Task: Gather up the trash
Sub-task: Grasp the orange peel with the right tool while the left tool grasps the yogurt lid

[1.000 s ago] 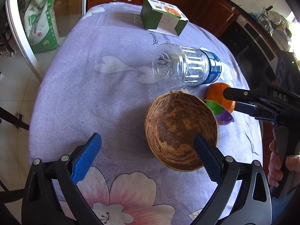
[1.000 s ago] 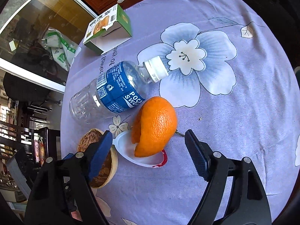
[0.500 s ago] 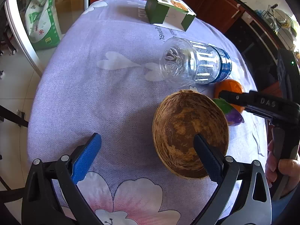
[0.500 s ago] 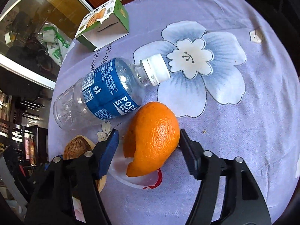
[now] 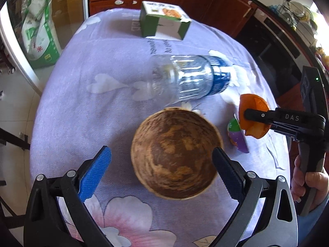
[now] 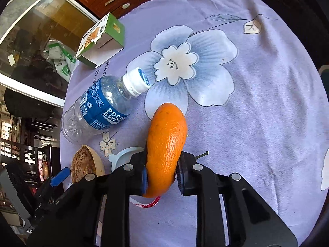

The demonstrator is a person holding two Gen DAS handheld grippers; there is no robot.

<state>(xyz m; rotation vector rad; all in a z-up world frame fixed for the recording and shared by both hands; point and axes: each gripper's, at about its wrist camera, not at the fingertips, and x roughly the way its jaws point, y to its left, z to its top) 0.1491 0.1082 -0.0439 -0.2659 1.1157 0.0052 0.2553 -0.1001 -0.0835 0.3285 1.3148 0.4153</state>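
Two hand-held grippers work over a round table (image 6: pixel 267 103) covered in a lilac flowered cloth. The right gripper (image 6: pixel 161 175) has just been closing, and its pads now press on both sides of a curled piece of orange peel (image 6: pixel 166 144), squeezing it into a narrow arch. The peel sits above a small plastic cup (image 5: pixel 237 135) lying on its side, with its white rim showing just behind the jaws in the right wrist view. From the left wrist view the peel (image 5: pixel 254 115) appears clamped at the tip of the right gripper (image 5: pixel 248 116), with a person's hand (image 5: pixel 306 183) on the handle.

The left gripper (image 5: pixel 162 170) hangs with its jaws wide apart and holds nothing. A brown coconut-shell bowl (image 5: pixel 176 154) lies on the cloth between its fingers without touching them. Beyond the bowl, an empty clear bottle (image 5: pixel 189 80) with a blue label lies on its side, and a green and white carton (image 5: pixel 164 20) lies farther back.

The bowl looks like the likely place for the trash. To do this step well, keep the squeeze firm but gentle, since peel is soft and can tear or slip. Lift straight up so the cup is not dragged along, carry the peel over the bowl's middle, and release low. The left gripper could steady the bowl if it rocks.
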